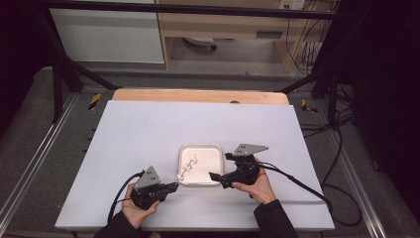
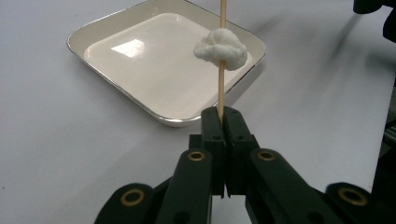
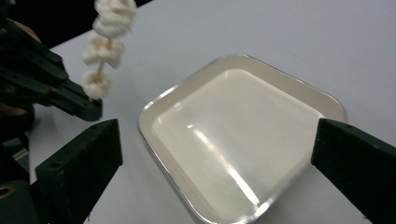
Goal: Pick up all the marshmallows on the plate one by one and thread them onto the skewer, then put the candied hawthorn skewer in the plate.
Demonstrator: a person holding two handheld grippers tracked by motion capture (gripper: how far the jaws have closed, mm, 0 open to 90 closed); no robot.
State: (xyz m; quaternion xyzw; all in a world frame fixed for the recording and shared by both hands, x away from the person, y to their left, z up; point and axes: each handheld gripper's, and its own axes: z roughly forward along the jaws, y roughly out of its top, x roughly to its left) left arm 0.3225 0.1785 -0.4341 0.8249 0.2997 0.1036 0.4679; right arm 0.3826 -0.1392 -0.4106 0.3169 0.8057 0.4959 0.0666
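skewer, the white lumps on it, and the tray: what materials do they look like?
Skewer: likely bamboo or wood, a thin, matte tan stick. White lumps: soft and puffy with an irregular matte surface, maybe marshmallow or cotton; I can't tell which. Tray: glossy cream inside with bright reflections and a silvery rim, probably enamelled or coated metal.

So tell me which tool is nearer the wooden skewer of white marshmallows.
Left. The left tool is shut on the wooden skewer of white marshmallows; the right tool stands open across the shallow white square tray, apart from it.

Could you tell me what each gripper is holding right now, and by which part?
The left gripper clamps the thin wooden skewer of white marshmallow pieces by its bare lower end. The right gripper holds nothing.
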